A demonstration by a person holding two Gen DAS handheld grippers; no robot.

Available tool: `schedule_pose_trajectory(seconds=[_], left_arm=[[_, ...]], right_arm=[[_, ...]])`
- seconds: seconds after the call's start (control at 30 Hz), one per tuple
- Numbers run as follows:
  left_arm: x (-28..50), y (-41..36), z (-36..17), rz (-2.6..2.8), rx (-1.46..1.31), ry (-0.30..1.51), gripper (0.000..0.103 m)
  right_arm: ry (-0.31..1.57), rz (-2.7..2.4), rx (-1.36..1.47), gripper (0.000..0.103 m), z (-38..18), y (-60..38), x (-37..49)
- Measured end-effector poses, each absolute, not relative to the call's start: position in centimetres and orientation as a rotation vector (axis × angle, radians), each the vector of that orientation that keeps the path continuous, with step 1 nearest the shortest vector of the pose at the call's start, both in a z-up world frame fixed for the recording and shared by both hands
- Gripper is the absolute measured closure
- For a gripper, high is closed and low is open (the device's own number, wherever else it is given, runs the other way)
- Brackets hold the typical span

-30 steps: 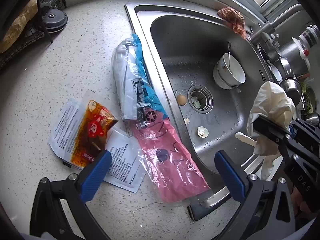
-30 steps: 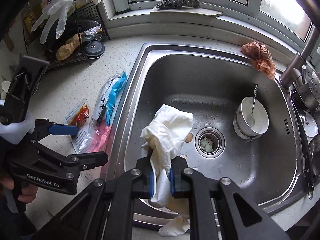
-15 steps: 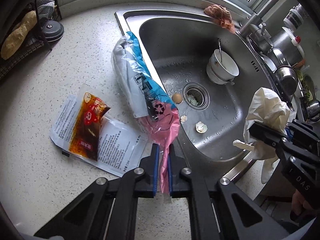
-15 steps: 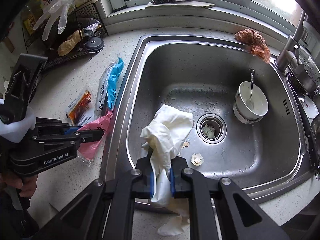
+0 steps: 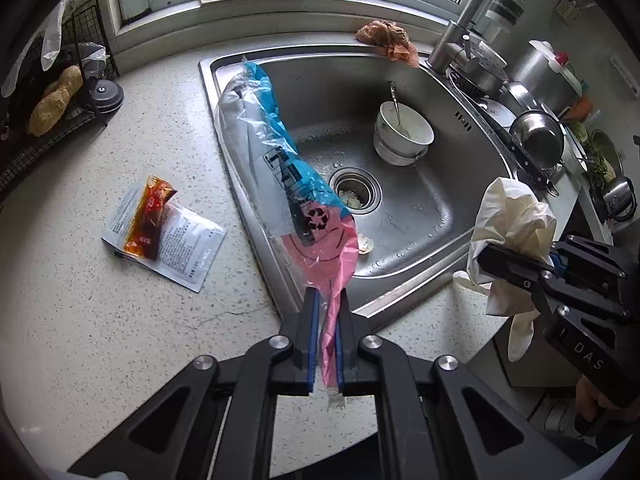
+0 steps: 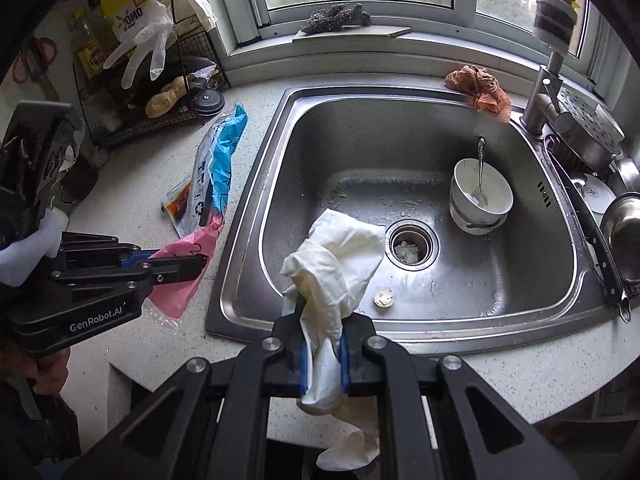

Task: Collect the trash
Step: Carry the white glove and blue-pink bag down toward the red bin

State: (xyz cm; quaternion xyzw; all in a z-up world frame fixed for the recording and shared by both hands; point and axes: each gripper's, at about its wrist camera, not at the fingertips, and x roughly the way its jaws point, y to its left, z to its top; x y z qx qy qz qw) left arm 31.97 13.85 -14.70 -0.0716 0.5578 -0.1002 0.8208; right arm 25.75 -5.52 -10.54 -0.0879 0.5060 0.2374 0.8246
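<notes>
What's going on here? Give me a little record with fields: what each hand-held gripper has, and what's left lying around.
left hand-held gripper: shut on plastic bag, pink end pinched
right hand-held gripper: shut on white glove
on counter: sauce packet on a printed pouch
in sink: stacked bowls with spoon, eggshell

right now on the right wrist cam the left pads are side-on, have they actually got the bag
Observer: Yes. In the left wrist view the left gripper is shut on the pink end of the plastic bag, which runs up out of the jaws.
Operator: any other trash on the counter, the bag blocks my view
Observer: A sauce sachet lies on top of a white packet on the counter, apart from the bag.
</notes>
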Motion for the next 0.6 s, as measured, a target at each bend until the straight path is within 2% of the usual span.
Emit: schedule_pose_trajectory(seconds=[0.37,0.6], left_arm=[[25.8,3.6,-12.8,-0.296,-0.045,1.16,0.097],[21.9,-3.8,-14.1,-0.38,-0.014,1.189,0.097]], right_arm=[[1.067,0.408,-0.126,0.093,-9.8,-14.6,19.9],[1.099,0.327,-0.059,0.093,-11.1,-20.7,15.5]])
